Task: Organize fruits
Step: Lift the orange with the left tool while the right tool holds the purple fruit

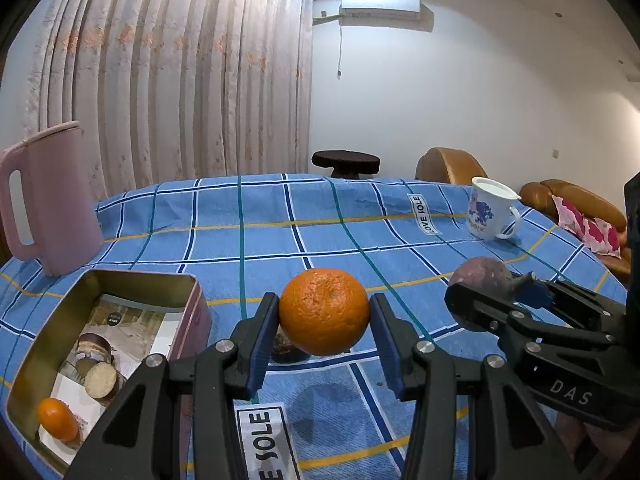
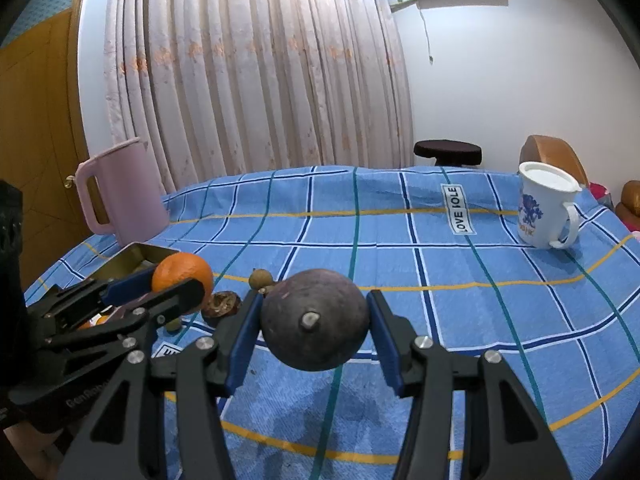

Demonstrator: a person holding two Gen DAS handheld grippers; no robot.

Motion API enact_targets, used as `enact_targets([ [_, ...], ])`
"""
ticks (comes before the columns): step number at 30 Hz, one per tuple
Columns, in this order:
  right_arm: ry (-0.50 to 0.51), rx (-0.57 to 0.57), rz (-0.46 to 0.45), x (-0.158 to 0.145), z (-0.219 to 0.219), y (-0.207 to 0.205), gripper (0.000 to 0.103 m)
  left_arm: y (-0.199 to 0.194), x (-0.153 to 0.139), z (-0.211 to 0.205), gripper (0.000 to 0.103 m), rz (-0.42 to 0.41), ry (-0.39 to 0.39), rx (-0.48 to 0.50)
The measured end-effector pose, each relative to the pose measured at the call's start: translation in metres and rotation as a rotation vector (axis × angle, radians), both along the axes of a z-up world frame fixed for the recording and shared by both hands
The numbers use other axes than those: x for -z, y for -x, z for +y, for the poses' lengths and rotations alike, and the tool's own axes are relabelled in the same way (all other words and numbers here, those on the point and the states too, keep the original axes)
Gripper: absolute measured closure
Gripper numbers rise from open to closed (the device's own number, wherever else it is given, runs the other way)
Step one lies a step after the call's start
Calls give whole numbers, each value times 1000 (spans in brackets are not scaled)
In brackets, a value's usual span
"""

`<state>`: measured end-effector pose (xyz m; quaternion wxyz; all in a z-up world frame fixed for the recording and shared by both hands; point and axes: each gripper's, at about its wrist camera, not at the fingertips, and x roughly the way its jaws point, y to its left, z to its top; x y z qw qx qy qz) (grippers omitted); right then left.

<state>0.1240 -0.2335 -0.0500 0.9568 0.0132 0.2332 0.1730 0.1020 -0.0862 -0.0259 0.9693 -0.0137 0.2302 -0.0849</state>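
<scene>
My left gripper [image 1: 324, 320] is shut on a round orange [image 1: 324, 312], held a little above the blue checked cloth with its shadow below. In the right wrist view, my right gripper [image 2: 316, 328] is shut on a dark purple round fruit [image 2: 316, 320] whose stub stem faces the camera; it too hangs just over the cloth. Each gripper shows in the other's view: the right gripper [image 1: 496, 296] with the purple fruit [image 1: 480, 276], the left gripper [image 2: 168, 286] with the orange [image 2: 182, 270]. An open gold tin [image 1: 188, 292] at the left holds a small orange [image 1: 58, 418].
A pink kettle [image 1: 48, 196] stands behind the tin, and a white flowered mug [image 1: 490, 212] at the far right. Near the left gripper, a small brown fruit [image 2: 260, 279] and a dark open shell [image 2: 221, 306] lie on the cloth. Beyond the table are a stool and a sofa.
</scene>
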Motion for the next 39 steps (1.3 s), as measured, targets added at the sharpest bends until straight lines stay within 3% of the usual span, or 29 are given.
enact_targets([
  [39,20,-15,-144,-10,2,25,47,27,-7,-2,55,-149,-31,-34],
])
